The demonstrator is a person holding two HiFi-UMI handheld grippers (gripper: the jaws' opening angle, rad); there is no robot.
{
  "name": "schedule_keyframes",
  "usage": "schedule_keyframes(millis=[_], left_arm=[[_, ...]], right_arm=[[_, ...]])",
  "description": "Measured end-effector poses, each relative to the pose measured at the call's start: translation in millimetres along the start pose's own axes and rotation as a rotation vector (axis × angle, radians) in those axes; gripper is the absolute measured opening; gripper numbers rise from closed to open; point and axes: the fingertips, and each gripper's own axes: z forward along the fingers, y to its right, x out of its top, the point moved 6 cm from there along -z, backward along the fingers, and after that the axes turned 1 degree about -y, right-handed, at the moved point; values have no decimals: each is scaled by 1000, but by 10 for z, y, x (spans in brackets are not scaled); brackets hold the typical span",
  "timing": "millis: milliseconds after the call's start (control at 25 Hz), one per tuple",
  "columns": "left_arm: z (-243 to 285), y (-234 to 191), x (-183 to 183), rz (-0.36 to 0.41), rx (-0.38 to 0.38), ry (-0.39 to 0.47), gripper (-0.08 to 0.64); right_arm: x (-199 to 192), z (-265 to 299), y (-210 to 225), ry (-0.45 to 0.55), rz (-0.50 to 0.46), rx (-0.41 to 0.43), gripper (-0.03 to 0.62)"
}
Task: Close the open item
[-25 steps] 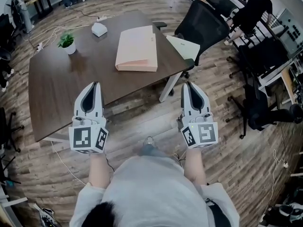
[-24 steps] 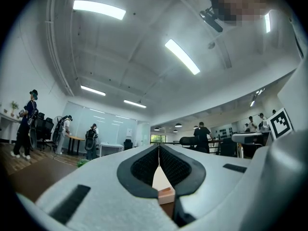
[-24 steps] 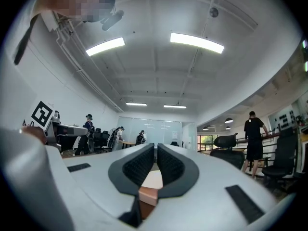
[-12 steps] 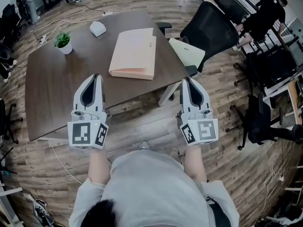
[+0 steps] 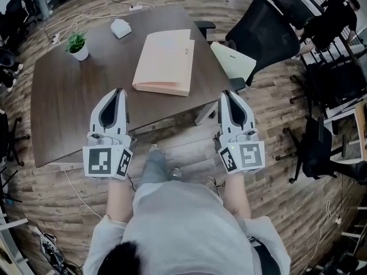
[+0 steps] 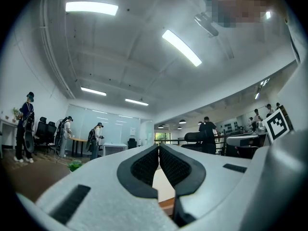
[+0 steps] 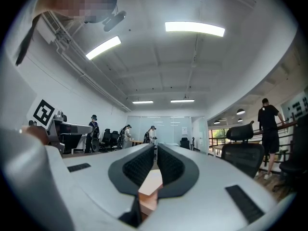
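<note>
While we hold the left tool (image 5: 117,90) and right tool (image 5: 227,92) at the near edge of the tabletop (image 5: 69,107), the peach folder (image 5: 164,62) lies ahead of them.
We read both tools narrow, jaws tip to tip with nothing between; the folder lies flat on the far half, well apart from both, with a potted plant (image 5: 78,44) to its left and a black chair (image 5: 264,33) to its right.

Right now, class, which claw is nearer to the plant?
Left. In the head view the left claw is over the table's near edge, below and right of the plant. The right claw is much farther right, past the folder.
</note>
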Motion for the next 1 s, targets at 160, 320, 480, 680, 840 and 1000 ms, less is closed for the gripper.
schedule_keyframes(millis=[160, 320, 480, 680, 840, 1000], left_arm=[[195, -93, -42, -9, -12, -8, 9], [448, -200, -52, -7, -34, -9, 9], [729, -334, -75, -6, -57, -11, 9], [1098, -513, -99, -6, -84, -3, 9], [1357, -628, -120, 3, -118, -7, 9], [1596, -728, -171, 12, -154, -17, 9]], right_arm=[[-36, 174, 51, -8, 2, -9, 25], [-46, 379, 116, -9, -1, -31, 25], [-41, 614, 171, -6, -7, -55, 25], [-49, 947, 247, -2, -16, -80, 25], [-61, 1180, 290, -1, -15, -105, 25], [-119, 1380, 313, -11, -8, -126, 25]])
